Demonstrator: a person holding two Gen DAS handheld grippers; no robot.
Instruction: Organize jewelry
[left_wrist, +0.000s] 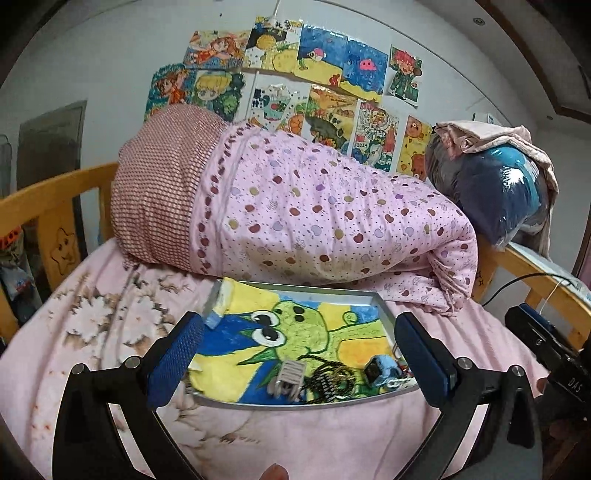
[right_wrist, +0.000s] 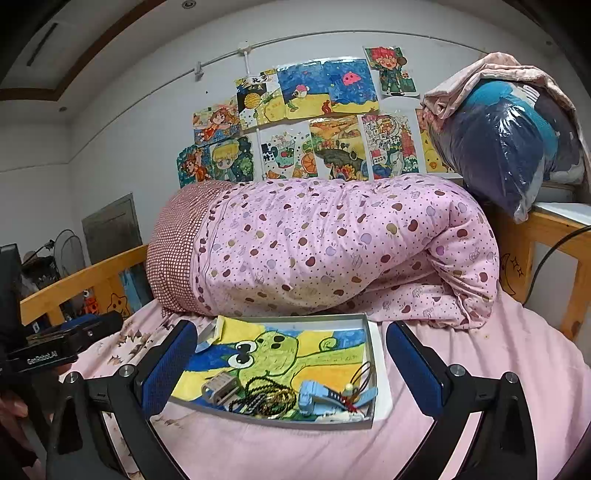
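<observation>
A shallow metal tray (left_wrist: 295, 289) (right_wrist: 273, 421) lined with a green frog drawing lies on the pink bedsheet. At its near edge lie a silver link bracelet (left_wrist: 287, 377) (right_wrist: 220, 391), a black beaded necklace (left_wrist: 330, 381) (right_wrist: 266, 399) and a pale blue watch (left_wrist: 381, 370) (right_wrist: 318, 398). A small red and white charm (right_wrist: 349, 398) rests by the watch. My left gripper (left_wrist: 299, 322) is open, held back from the tray with nothing between its blue pads. My right gripper (right_wrist: 291, 329) is likewise open and empty, its fingers framing the tray from the near side.
A rolled pink apple-print quilt (left_wrist: 314, 214) (right_wrist: 332, 243) lies just behind the tray. Wooden bed rails (left_wrist: 48, 199) (right_wrist: 554, 225) run along both sides. A plastic-bagged bundle (left_wrist: 495, 188) (right_wrist: 509, 147) sits at the right rail, with a black cable (left_wrist: 524, 280) near it. Drawings cover the wall.
</observation>
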